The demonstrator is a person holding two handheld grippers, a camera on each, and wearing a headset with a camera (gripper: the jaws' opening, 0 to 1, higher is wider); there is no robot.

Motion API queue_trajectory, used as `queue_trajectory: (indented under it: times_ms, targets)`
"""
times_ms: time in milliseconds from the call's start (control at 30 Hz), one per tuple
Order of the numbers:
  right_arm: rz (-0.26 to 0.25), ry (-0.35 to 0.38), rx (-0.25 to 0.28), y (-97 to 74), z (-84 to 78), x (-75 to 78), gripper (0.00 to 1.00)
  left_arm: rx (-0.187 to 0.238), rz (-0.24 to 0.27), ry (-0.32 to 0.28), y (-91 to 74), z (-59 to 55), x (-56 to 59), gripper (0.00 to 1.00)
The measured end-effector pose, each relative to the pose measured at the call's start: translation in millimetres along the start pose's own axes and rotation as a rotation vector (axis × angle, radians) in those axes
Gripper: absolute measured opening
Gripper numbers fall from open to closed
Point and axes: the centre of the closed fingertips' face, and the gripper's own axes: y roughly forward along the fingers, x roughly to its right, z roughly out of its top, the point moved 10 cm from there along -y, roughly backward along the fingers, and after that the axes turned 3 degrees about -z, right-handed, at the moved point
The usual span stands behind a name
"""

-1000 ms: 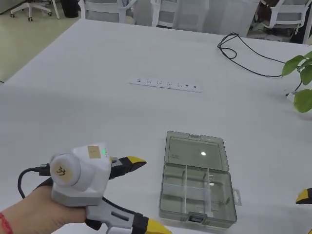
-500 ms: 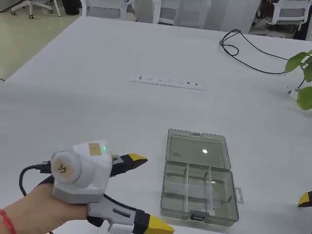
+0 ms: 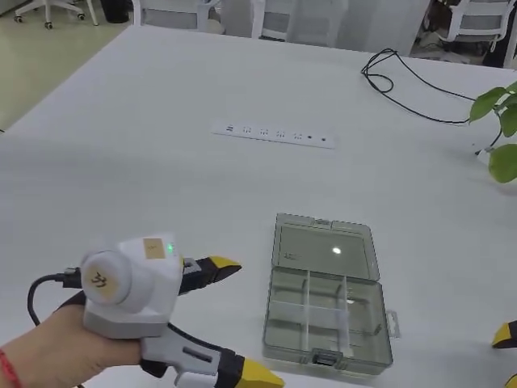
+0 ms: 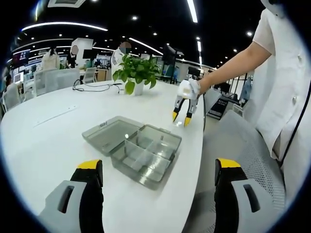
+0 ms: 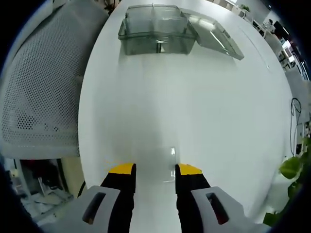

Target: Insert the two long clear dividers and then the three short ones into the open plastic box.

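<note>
the box [image 3: 363, 362] is lying open near the front edge of the table [image 3: 161, 162], with its lid [image 3: 325, 245] folded flat behind it. clear dividers [image 3: 308, 307] are standing inside it. the left gripper [image 3: 242, 319] is being held just left of the box, its jaws spread wide with nothing between them. the right gripper [image 4: 180, 118] is being held well off to the box's right, jaws partly apart. a faint clear piece [image 5: 171, 165] is seen between its tips; whether it is gripped cannot be told. a power strip [image 3: 275, 136] and a plant [image 3: 494, 103] are sitting farther back.
</note>
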Motion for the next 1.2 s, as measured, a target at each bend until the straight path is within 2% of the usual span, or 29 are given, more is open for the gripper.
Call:
queue_trajectory:
  times_ms: [333, 633, 733, 800, 1000, 1100, 1200]
  targets:
    - [-0.029, 0.002, -0.015, -0.2, -2.4, 3.2, 0.33, 0.004, 0.003, 0.007, -2.6, 1.7, -0.5, 0.98]
    - [-0.125, 0.036, 0.067, -22.6, 9.5, 12.9, 0.33, 0.014, 0.01, 0.007, -5.5, 6.3, -1.3, 0.97]
    - [-0.166, 0.042, 0.107, -40.9, 26.6, 9.3, 0.33, 0.023, 0.013, 0.005, -5.5, 11.4, -1.4, 0.97]
    - [-0.19, 0.035, 0.131, -45.6, 27.5, 13.9, 0.33, 0.031, 0.017, 0.002, -5.1, 14.9, -1.6, 0.96]
    - [-0.249, 0.025, 0.18, -72.8, 52.7, 9.9, 0.33, 0.057, 0.022, 0.001, -1.9, 26.3, -1.8, 0.94]
    - [-0.282, 0.037, 0.229, -91.1, 72.1, 4.6, 0.33, 0.085, 0.02, -0.01, 0.8, 33.2, -1.2, 0.93]
    - [-0.302, 0.033, 0.253, -102.6, 85.7, 0.1, 0.33, 0.114, 0.018, -0.021, 3.2, 41.1, -0.1, 0.92]
